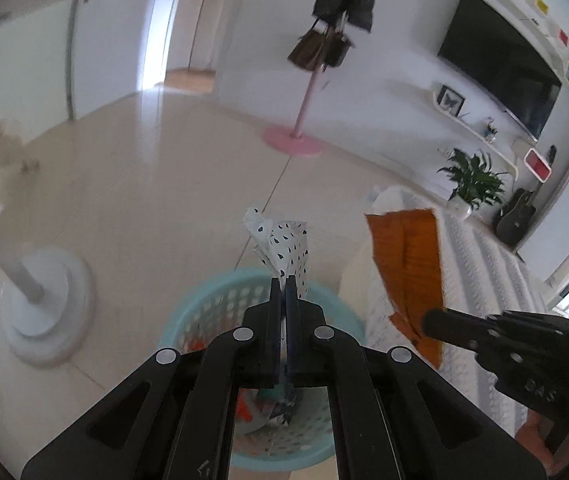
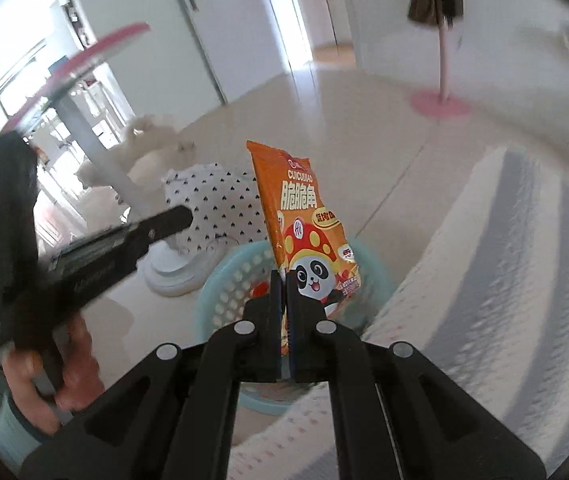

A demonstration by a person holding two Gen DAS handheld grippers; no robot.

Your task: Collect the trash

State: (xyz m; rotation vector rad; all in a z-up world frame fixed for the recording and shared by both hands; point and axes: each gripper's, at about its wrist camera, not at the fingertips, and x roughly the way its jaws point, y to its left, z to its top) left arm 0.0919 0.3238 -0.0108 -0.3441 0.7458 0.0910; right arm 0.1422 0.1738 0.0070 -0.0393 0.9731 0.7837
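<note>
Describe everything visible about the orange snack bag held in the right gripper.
The orange snack bag is a glossy, crinkled plastic-looking packet printed with white characters and a cartoon panda under a red mushroom cap. It stands roughly upright, leaning slightly left, pinched at its lower edge by the shut right gripper. It hangs over the light blue perforated basket, apparently not touching it. The left wrist view shows its plain orange back, creased down the middle.
</note>
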